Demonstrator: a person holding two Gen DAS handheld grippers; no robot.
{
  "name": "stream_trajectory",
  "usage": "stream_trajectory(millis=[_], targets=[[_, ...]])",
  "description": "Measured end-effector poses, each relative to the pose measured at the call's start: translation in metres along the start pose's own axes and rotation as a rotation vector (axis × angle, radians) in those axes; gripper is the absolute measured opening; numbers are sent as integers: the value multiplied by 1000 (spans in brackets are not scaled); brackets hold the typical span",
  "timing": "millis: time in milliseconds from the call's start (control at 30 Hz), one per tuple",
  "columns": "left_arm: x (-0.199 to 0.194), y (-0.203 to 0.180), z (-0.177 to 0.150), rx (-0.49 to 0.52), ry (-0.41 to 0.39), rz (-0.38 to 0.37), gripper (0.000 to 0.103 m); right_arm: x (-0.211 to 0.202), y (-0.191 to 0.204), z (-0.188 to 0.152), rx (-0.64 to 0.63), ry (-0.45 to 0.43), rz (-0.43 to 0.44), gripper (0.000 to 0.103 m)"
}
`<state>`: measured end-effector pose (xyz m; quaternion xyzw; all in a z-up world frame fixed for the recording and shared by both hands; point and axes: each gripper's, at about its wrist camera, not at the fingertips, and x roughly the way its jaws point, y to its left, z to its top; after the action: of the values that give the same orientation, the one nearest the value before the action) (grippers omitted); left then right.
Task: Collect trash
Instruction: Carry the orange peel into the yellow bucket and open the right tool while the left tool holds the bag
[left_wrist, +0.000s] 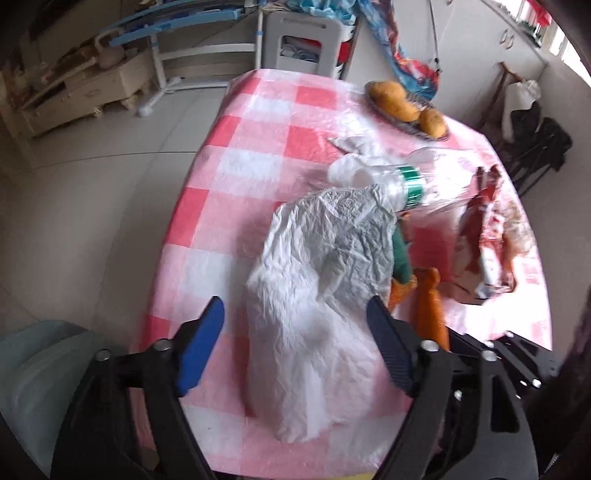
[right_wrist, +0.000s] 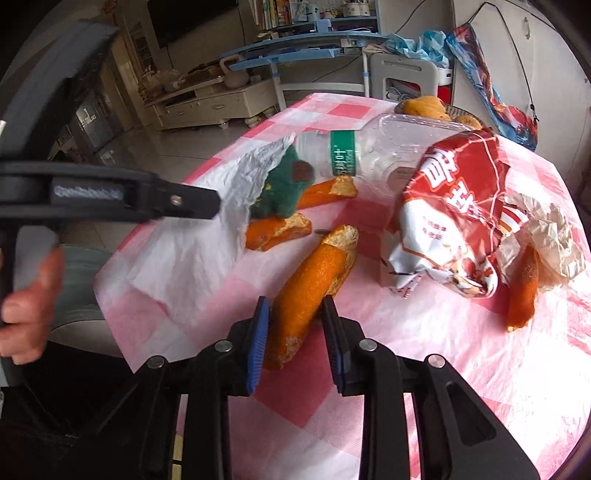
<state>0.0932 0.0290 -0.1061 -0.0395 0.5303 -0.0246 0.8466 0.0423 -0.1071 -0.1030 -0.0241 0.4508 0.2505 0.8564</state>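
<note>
Trash covers the near half of the pink-checked tablecloth (right_wrist: 461, 369), and I take the clear plastic bottle (right_wrist: 391, 147) as my landmark. It lies on its side across the middle of the cloth, green label band toward its neck.

Just in front of the bottle's neck lies a green scrap (right_wrist: 284, 188), with two short orange peels (right_wrist: 277, 230) touching it. Nearer to me than the bottle lies a long orange peel (right_wrist: 310, 284). My right gripper (right_wrist: 295, 339) has that peel's near end between its blue pads; the jaws stand narrow around it, and the pads appear to press its sides.

To the right of the bottle, partly over it, sits a crumpled red snack bag (right_wrist: 454, 210), with another peel (right_wrist: 522, 291) and brown paper beside it.

On the bottle's left, running from its neck toward me, lies a crumpled white plastic bag (left_wrist: 317, 288). My left gripper (left_wrist: 295, 343) stands wide open over its near part, one finger on each side, neither pad touching it.

Beyond the bottle, at the far edge, a dish holds yellow fruit (left_wrist: 395, 101).
</note>
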Motion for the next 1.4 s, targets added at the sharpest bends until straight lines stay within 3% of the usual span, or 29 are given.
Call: stream_trajectory(millis=[200,267,333,433,600,733,833,1000,1133,1267,1400], targets=[[17,-21,-5,115,45,51,79,-11,-14,-4,67,-19,104,24],[19,-25,-9,144,56,61,60,-19,-18,-6,77,-39,149,21],[16,-23,-9,151,41,68,27,-27,-22,-8,81,-55,194,20],[9,-14,-7,104,45,4,4,-32,-25,-15,72,-54,200,19],[-11,-14,-7,96,-35,-20,4,-38,-24,-21,47,-44,164,18],[-12,-10,-7,76,-28,-38,4,-31,-16,-26,1,-2,114,18],[-22,-9,-4,66,-67,-73,3,-30,-13,-27,-12,5,112,17],[-47,2,2,15,-166,-126,3,-42,-18,-29,40,-27,285,16],[-57,10,5,-14,-198,-140,3,-48,-4,-28,-5,-4,514,15],[-61,8,5,-9,-211,-147,3,-47,28,-42,-153,129,637,15],[-69,3,1,17,-227,-160,3,-40,57,-71,-306,334,701,16]])
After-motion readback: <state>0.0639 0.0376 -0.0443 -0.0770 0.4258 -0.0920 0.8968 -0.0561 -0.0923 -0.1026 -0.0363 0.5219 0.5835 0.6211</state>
